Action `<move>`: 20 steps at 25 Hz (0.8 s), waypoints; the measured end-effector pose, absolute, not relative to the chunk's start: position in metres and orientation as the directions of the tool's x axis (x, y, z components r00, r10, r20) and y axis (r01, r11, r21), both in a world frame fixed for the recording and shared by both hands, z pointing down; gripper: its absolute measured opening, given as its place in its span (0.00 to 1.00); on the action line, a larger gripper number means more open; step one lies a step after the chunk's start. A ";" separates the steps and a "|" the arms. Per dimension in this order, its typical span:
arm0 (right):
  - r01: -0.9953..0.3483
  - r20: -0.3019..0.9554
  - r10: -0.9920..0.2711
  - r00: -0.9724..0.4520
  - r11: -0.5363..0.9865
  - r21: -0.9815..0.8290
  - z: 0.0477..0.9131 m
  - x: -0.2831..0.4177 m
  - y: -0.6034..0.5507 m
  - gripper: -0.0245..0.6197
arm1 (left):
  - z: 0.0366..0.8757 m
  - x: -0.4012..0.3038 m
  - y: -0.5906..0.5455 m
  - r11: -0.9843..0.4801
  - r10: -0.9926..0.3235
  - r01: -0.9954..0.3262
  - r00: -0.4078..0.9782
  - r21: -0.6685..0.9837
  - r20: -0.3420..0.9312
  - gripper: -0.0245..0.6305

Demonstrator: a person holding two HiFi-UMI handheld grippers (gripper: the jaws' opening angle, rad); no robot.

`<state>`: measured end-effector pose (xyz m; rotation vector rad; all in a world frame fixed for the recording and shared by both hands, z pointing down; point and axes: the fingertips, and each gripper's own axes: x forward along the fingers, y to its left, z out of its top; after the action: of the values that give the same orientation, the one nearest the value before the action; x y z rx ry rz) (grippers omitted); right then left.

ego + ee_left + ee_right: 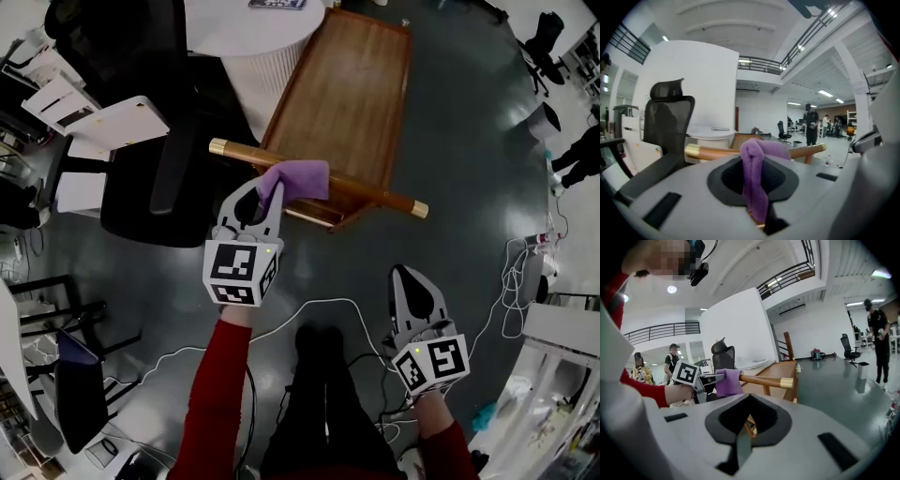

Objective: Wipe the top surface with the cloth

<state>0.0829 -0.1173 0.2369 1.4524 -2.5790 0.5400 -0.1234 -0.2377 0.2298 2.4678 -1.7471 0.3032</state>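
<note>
1. Head view: we look steeply down from well above the wooden cart [337,103].
2. Left gripper view: we face level, close to the cart's rail [712,152].
3. Right gripper view: we sit farther back; all three views share the rail and the purple cloth [727,383].

Soft purple cloth [298,180], fleecy and matt, with a thick nap at the fold. Warm brown wood on the top surface [342,94], smooth, satin sheen, fine grain. Same polished wood on the round rail [375,192], tipped with a shiny brass-coloured metal cap [221,146]. Smooth matt grey plastic on left tool [263,191] and right tool [401,274], with a darker matt lining. Dark floor [469,150], smooth, faintly glossy. Black mesh on the chair back [665,126].
</note>
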 end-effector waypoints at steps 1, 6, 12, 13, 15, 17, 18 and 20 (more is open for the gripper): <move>-0.842 0.289 -0.792 -0.538 0.486 -0.235 0.240 0.077 -0.119 0.06 | 0.229 -0.146 -0.240 -0.290 -0.936 -0.956 0.275 -0.038 0.221 0.12; -0.820 0.291 -0.767 -0.572 0.539 -0.192 0.246 0.043 -0.130 0.06 | 0.224 -0.229 -0.240 -0.112 -0.971 -0.992 0.096 -0.062 0.221 0.12; -0.816 0.277 -0.768 -0.578 0.549 -0.179 0.245 0.024 -0.134 0.06 | 0.224 -0.256 -0.227 -0.054 -0.973 -0.996 0.037 -0.068 0.230 0.12; -0.817 0.272 -0.770 -0.577 0.548 -0.179 0.243 0.023 -0.133 0.06 | 0.224 -0.256 -0.224 -0.052 -0.972 -0.996 0.034 -0.072 0.231 0.12; -0.822 0.266 -0.777 -0.570 0.541 -0.179 0.242 0.022 -0.132 0.06 | 0.222 -0.253 -0.214 -0.047 -0.974 -0.997 0.031 -0.066 0.225 0.12; -0.833 0.267 -0.789 -0.553 0.521 -0.185 0.244 0.026 -0.131 0.06 | 0.220 -0.236 -0.197 -0.081 -0.975 -0.996 0.070 -0.041 0.213 0.12; -0.839 0.268 -0.795 -0.544 0.510 -0.189 0.245 0.028 -0.130 0.06 | 0.220 -0.222 -0.188 -0.121 -0.971 -0.992 0.113 -0.026 0.208 0.12; -0.847 0.272 -0.803 -0.530 0.495 -0.191 0.250 0.031 -0.130 0.06 | 0.222 -0.182 -0.171 -0.234 -0.950 -0.972 0.231 0.009 0.208 0.12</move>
<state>0.0305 -0.1303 0.2495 1.4380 -2.5869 0.4549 -0.1824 -0.1707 0.2224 2.3538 -1.8523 0.2394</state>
